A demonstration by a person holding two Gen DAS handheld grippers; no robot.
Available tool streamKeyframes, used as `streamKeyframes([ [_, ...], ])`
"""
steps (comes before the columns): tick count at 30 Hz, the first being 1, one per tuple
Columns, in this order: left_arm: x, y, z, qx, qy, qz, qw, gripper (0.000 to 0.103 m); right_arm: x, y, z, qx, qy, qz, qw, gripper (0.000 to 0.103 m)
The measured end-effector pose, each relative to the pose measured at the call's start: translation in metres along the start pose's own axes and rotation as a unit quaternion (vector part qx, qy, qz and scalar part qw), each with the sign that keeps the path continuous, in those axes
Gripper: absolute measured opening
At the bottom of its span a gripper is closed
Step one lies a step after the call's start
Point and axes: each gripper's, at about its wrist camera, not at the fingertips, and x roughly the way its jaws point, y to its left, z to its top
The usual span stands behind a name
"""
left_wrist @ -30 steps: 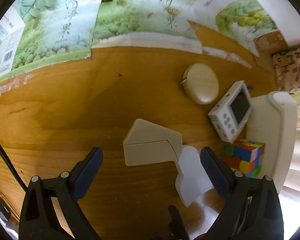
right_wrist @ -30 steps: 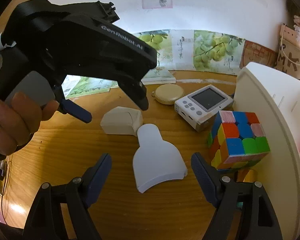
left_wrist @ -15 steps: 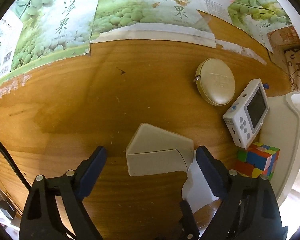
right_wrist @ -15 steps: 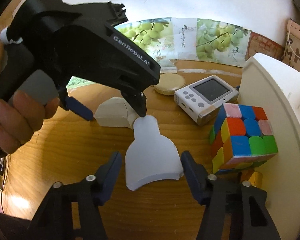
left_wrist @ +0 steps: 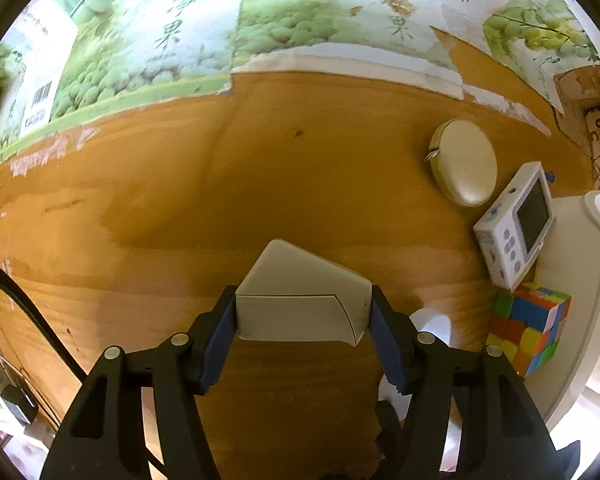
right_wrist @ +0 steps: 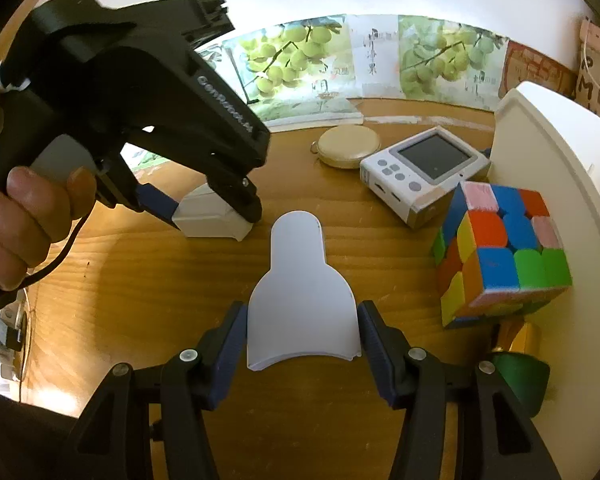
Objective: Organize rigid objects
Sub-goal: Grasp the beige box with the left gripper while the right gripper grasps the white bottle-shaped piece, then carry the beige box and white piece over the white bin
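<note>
A beige wedge-shaped box (left_wrist: 300, 304) lies on the wooden table. My left gripper (left_wrist: 302, 332) is shut on it, one pad against each side. The right wrist view shows that box (right_wrist: 212, 216) held in the left gripper (right_wrist: 204, 208). A white bell-shaped flat piece (right_wrist: 300, 300) lies on the table. My right gripper (right_wrist: 302, 344) is shut on its wide end, pads touching both edges. A corner of the white piece (left_wrist: 432, 320) shows behind my left gripper's right finger.
A round beige tape measure (right_wrist: 348, 146), a white device with a screen (right_wrist: 424, 168) and a Rubik's cube (right_wrist: 500, 256) sit to the right, beside a white bin (right_wrist: 556, 184). Green and gold objects (right_wrist: 520, 364) lie by the cube. Grape-printed cartons (left_wrist: 180, 40) line the back.
Both grippers moved forward and closed. The left one closed on the beige box, the right one on the white piece's wide end.
</note>
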Motion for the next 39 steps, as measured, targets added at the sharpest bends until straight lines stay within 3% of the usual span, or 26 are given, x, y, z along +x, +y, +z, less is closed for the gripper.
streamKeyframes([
  [8,0.001,0.033,-0.031,-0.015,0.028,0.003,0.9995,0.066,-0.015,0.007,-0.014,0.016,0.038,0.004,0.999,0.056],
  [21,-0.002,0.065,-0.092,-0.011,0.060,-0.027,0.9978,0.066,-0.044,0.019,-0.044,0.026,0.079,0.000,0.997,0.056],
  [30,-0.034,0.079,-0.130,0.026,0.027,-0.053,0.9979,0.066,-0.079,0.017,-0.063,0.046,0.082,-0.007,0.996,0.056],
  [39,-0.065,0.034,-0.161,0.068,-0.035,-0.072,0.9945,0.066,-0.130,0.011,-0.068,0.047,0.068,-0.004,0.997,0.056],
])
